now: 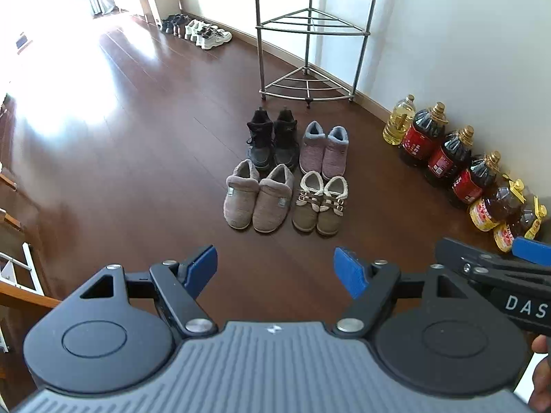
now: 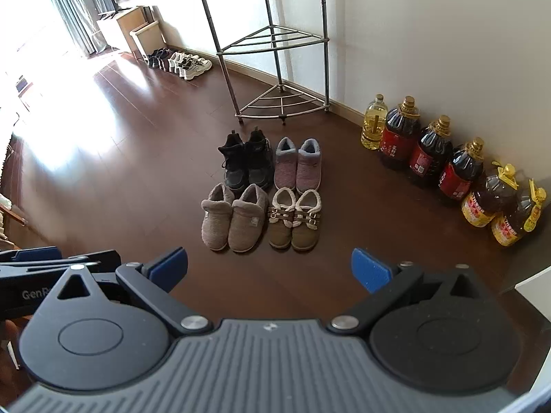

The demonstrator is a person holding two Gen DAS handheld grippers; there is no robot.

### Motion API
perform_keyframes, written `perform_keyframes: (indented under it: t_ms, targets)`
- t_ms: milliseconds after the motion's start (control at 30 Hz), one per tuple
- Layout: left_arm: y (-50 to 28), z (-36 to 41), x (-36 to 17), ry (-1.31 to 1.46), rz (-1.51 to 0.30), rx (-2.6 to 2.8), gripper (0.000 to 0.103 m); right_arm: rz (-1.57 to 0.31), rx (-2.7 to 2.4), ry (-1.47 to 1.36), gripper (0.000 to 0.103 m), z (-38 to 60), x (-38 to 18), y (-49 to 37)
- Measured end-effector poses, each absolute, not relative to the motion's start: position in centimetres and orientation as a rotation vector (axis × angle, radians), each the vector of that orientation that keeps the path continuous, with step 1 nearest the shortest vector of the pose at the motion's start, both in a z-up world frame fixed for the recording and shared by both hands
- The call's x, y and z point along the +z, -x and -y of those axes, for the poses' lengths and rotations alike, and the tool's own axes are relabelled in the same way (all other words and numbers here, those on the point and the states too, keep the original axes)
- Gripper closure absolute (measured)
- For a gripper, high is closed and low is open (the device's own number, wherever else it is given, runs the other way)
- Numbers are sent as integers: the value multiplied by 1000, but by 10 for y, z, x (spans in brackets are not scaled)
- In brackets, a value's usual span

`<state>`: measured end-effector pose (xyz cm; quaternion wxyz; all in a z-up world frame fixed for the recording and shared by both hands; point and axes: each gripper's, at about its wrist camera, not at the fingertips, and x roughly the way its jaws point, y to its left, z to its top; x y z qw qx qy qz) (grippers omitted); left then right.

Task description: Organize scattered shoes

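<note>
Now we see four pairs of shoes on the dark wooden floor (image 1: 155,179), set in a neat two-by-two block in front of the metal corner rack (image 1: 306,51). At the back stand the black lace-up boots (image 1: 272,139) and the pink fleece boots (image 1: 324,148); at the front, the grey-brown plush slippers (image 1: 258,196) and the olive strapped shoes (image 1: 320,203). Six oil bottles (image 2: 447,168) line the wall. Both our left hand-held gripper (image 1: 275,268) and right hand-held gripper (image 2: 269,266) stand wide, with nothing between the blue pads.
</note>
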<state>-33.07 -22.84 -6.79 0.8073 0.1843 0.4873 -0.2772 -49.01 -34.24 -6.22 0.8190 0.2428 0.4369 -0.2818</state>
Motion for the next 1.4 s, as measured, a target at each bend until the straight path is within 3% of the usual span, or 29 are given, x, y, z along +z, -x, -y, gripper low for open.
perform_keyframes:
  t_ms: [767,1400]
  targets:
    - [231,195,-48,-462,-983,-683,26,-879,-723,-553,2,297,-48,411]
    - [195,193,-52,-460,-1004,-689,26,-924,-780,-566,2,295,-54,373]
